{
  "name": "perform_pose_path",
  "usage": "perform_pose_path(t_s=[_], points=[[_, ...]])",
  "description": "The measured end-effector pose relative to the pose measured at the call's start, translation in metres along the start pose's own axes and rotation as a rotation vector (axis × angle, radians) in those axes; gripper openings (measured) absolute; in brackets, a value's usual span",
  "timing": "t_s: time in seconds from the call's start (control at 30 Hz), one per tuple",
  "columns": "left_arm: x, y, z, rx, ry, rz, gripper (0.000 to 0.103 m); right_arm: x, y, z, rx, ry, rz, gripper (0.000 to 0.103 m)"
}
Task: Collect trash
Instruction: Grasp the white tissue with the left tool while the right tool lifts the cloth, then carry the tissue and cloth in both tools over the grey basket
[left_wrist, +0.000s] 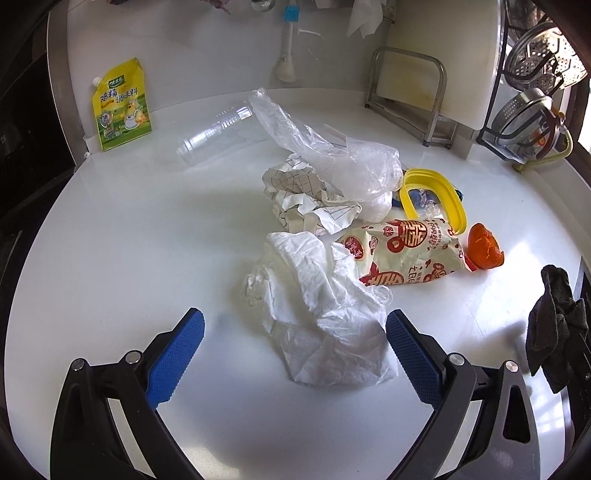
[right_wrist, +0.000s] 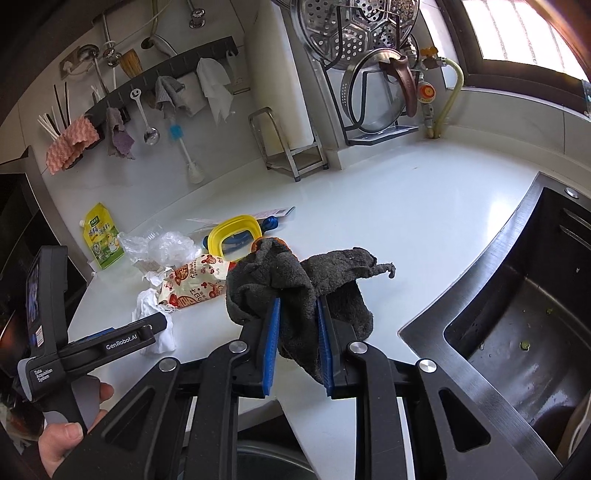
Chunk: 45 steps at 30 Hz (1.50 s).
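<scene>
A trash pile lies on the white counter (left_wrist: 129, 240). It holds a crumpled white tissue (left_wrist: 325, 317), grid-printed paper (left_wrist: 306, 199), a clear plastic bag (left_wrist: 332, 147), a red-printed snack wrapper (left_wrist: 410, 251), orange peel (left_wrist: 484, 245), a yellow lid ring (left_wrist: 432, 195) and a clear cup (left_wrist: 214, 133) lying on its side. My left gripper (left_wrist: 295, 321) is open, its blue pads on either side of the tissue's near end. My right gripper (right_wrist: 297, 306) is shut on a dark grey cloth (right_wrist: 295, 280) above the counter near the sink (right_wrist: 517, 332). The cloth also shows in the left wrist view (left_wrist: 557, 325).
A yellow seasoning pouch (left_wrist: 120, 103) leans on the back-left wall. A metal stand (left_wrist: 410, 96) with a cutting board and a pot-lid rack (left_wrist: 535, 92) stand at the back right. Utensils and cloths hang on a wall rail (right_wrist: 147, 88).
</scene>
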<state>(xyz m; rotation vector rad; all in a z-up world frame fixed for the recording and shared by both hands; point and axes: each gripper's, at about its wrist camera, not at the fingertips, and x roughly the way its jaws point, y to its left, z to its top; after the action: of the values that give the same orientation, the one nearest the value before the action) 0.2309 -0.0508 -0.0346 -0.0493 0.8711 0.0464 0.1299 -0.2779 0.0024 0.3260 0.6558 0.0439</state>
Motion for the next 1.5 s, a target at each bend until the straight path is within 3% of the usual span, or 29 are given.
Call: perform_pose_path(t_s=[0.07,0.13,0.2,0.23,0.4,0.5,0.6,1.07,1.5], points=[[0.001,-0.002,0.000,0.008,-0.009,0.008,0.094,0.000,-0.001,0.000,0.005,0.001,0.005,0.019],[0.000,-0.004,-0.002,0.019,-0.016,0.012,0.084,0.000,-0.002,-0.001,0.007,0.001,0.007,0.019],[0.002,-0.007,-0.005,0.034,-0.010,0.012,0.066,0.000,-0.001,-0.002,0.007,-0.001,0.008,0.019],[0.003,-0.007,-0.006,0.038,-0.006,0.007,0.062,-0.001,-0.001,-0.002,0.006,-0.003,0.008,0.019],[-0.003,-0.006,-0.011,0.054,-0.018,-0.033,0.016,-0.004,-0.001,-0.004,0.008,-0.004,0.008,0.019],[-0.009,-0.003,-0.015,0.072,-0.032,-0.039,0.009,-0.007,0.000,-0.006,0.005,-0.008,0.009,0.018],[-0.021,0.003,-0.020,0.086,-0.057,-0.039,0.008,-0.012,0.002,-0.009,-0.003,-0.008,0.008,0.009],[-0.064,0.014,-0.044,0.132,-0.095,-0.059,0.008,-0.030,0.000,-0.010,0.010,-0.018,0.030,0.005],[-0.108,0.007,-0.073,0.188,-0.120,-0.145,0.008,-0.080,0.029,-0.026,-0.056,-0.032,0.015,0.004]])
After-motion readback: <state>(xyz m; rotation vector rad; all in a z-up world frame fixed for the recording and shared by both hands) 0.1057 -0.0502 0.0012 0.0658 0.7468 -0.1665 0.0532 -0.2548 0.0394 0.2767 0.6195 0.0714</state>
